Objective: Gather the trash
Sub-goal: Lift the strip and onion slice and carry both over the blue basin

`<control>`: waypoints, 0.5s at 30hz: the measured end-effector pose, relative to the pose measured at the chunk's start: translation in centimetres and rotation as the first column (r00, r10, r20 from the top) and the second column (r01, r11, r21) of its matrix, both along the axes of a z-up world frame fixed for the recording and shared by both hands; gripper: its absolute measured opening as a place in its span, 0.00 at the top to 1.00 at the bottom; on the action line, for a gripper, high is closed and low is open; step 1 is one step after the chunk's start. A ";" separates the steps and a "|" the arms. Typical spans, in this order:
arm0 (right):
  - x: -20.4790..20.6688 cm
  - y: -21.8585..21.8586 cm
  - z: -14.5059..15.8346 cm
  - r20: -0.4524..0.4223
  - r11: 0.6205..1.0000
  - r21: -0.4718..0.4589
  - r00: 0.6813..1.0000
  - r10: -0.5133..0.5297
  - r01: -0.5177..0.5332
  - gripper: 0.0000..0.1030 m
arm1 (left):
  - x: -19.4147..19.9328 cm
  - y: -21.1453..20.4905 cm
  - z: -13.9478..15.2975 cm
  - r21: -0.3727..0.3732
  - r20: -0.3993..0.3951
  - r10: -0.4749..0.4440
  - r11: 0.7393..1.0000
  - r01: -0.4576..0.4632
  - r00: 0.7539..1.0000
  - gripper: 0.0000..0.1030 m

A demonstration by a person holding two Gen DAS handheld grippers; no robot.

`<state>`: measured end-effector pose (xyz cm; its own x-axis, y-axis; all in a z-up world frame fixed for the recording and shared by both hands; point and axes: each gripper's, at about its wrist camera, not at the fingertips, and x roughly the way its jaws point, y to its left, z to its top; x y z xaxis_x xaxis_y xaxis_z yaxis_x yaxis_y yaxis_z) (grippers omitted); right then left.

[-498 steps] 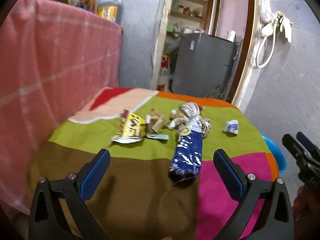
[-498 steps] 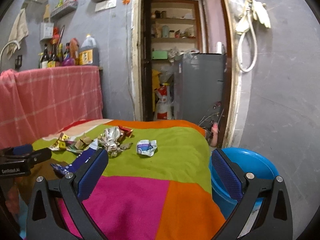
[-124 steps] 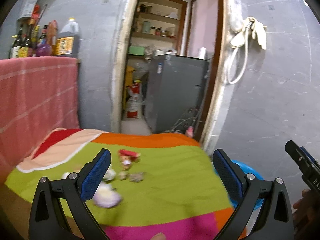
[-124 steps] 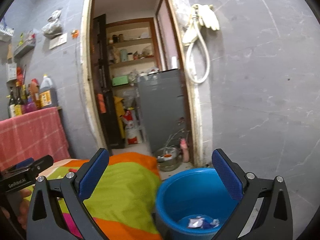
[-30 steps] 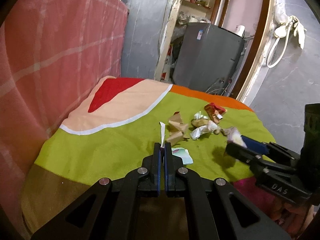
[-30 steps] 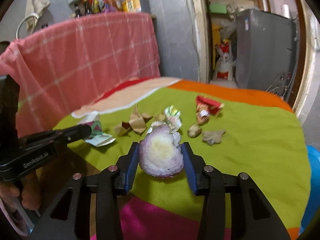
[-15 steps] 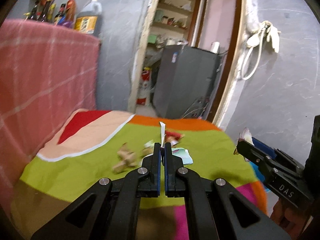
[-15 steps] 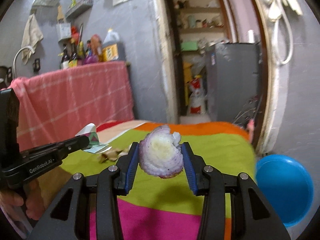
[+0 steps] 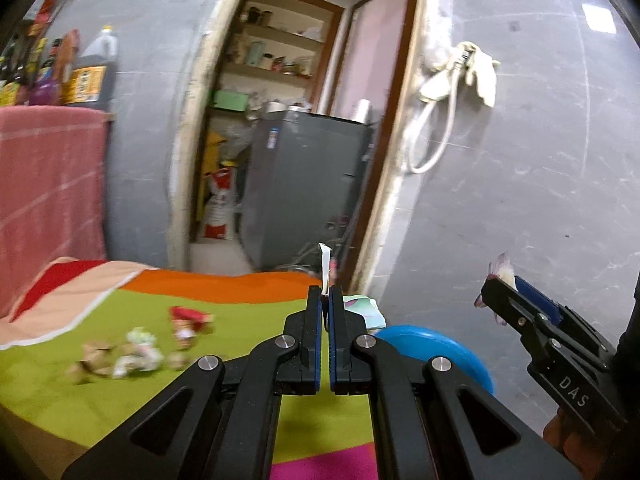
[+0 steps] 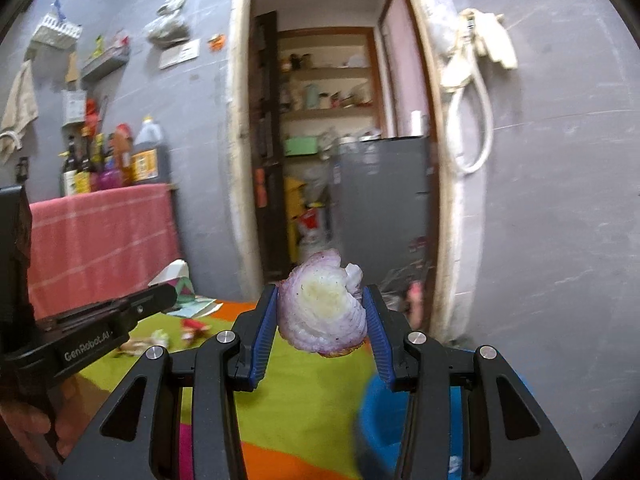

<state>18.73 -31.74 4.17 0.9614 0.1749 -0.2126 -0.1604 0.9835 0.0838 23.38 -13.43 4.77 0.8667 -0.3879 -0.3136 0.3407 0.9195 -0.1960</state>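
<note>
left gripper (image 9: 325,300): jaws fully closed on 1 paper wrapper (image 9: 325,266) | right gripper (image 10: 320,312): jaws partly open, clamping 1 onion piece (image 10: 322,306) | blue tub (image 9: 432,354): 1 | bedspread (image 9: 248,316): several blurred scraps

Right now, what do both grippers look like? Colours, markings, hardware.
Both: black angular linkage frames, silver round bolts, blue ribbed pads. The left gripper reads "GenRobot.AI" in white along its side. The right gripper reads "DAS". No cables or sleeves show.

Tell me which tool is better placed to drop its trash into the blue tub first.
Right, probably. The right tool grips the onion piece with the blue tub just below; the left tool with its paper scrap sits over the bed.
</note>
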 end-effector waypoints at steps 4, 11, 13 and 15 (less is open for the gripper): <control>0.2 -3.8 -0.4 0.006 0.997 0.014 0.997 -0.075 0.075 0.61 | 1.2 -4.2 -0.2 0.006 0.008 -0.056 0.998 0.056 0.998 0.99; 0.6 -8.9 -2.2 -0.003 0.981 0.028 0.982 -0.191 0.191 0.61 | 3.3 -10.2 -1.2 0.023 0.001 -0.128 0.992 0.128 0.992 0.99; 0.7 -9.9 -2.7 -0.008 0.977 0.028 0.977 -0.212 0.212 0.61 | 3.9 -11.3 -1.6 0.029 -0.008 -0.145 0.989 0.145 0.989 0.99; 0.8 -10.6 -3.3 -0.016 0.973 0.029 0.974 -0.227 0.227 0.61 | 4.3 -12.3 -2.0 0.036 -0.017 -0.155 0.987 0.156 0.988 0.99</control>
